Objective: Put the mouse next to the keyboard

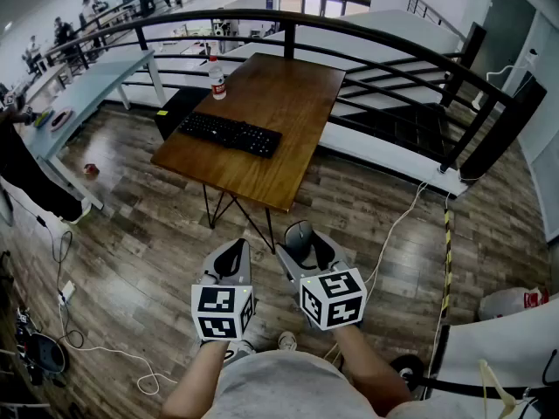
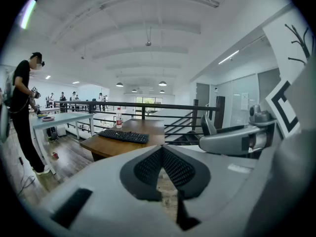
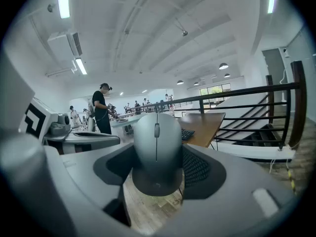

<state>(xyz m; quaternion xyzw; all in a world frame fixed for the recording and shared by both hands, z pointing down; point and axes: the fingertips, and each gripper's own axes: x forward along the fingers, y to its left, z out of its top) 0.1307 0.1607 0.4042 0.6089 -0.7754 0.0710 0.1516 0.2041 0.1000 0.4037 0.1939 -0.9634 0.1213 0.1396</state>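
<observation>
A grey mouse (image 3: 157,149) with a scroll wheel sits between the pads of my right gripper (image 3: 158,167), which is shut on it; in the head view the mouse (image 1: 300,236) shows just short of the table's near corner. My left gripper (image 1: 234,253) hangs beside it with its pads (image 2: 163,164) touching, shut on nothing. The black keyboard (image 1: 230,133) lies on the brown wooden table (image 1: 288,103) ahead, near its left edge. Both grippers are held over the floor, short of the table.
A plastic bottle (image 1: 217,78) with a red cap stands at the table's far left. A black railing (image 1: 367,59) curves behind the table. A pale blue table (image 1: 87,90) and people stand to the left. Cables (image 1: 397,225) lie on the wooden floor.
</observation>
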